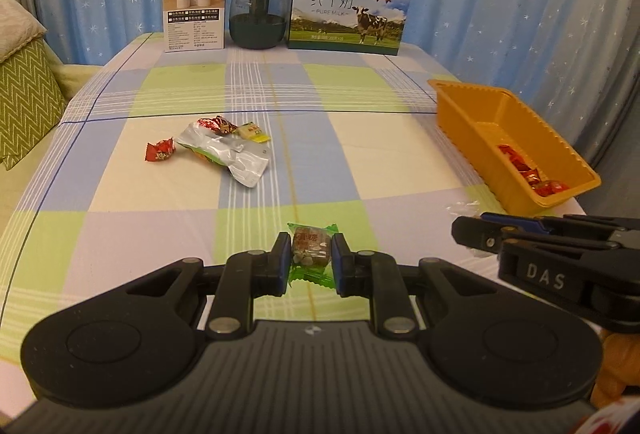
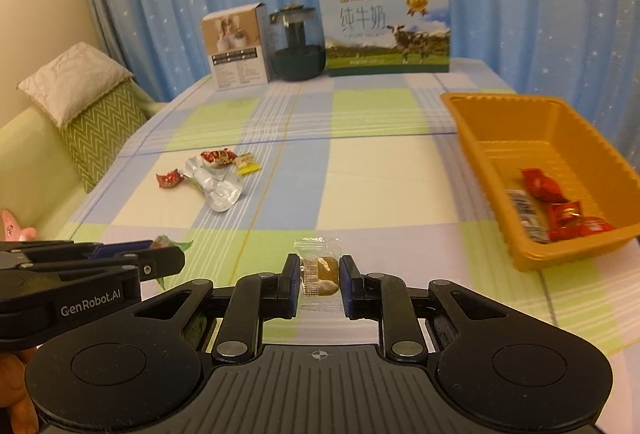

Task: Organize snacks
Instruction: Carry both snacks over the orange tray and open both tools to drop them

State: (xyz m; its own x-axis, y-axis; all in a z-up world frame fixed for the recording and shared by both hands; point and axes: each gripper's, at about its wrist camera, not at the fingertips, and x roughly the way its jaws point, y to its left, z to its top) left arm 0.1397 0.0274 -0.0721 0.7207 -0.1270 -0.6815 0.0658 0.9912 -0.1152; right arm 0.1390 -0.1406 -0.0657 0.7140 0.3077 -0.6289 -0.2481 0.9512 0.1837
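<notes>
**Between both tongs, a sweet apiece, bound for the tray**

Between the blue pads of the left tongs (image 1: 310,261) sits a green-wrapped candy (image 1: 311,246), pinched across its middle and held clear of the checked tabletop (image 1: 360,161). The right tongs (image 2: 320,284) are closed the same way on a clear-wrapped sweet (image 2: 320,274), brownish inside its film. The two tools ride side by side, each showing at the edge of the other's view.

Ahead and to the right of both lies the orange tray (image 2: 480,137), already holding several red-wrapped pieces. Ahead and to the left remains the unsorted pile (image 1: 218,147): red candies, a yellow one and a silver foil packet.

The step in hand looks like the carry, both picks done and neither sweet yet delivered. Next, each pair must travel right and forward until it hangs over the tray's open interior (the right pair is nearer, so it probably goes first), then release. The wrappers are light and slippery, so letting go low inside the walls seems wise.
</notes>
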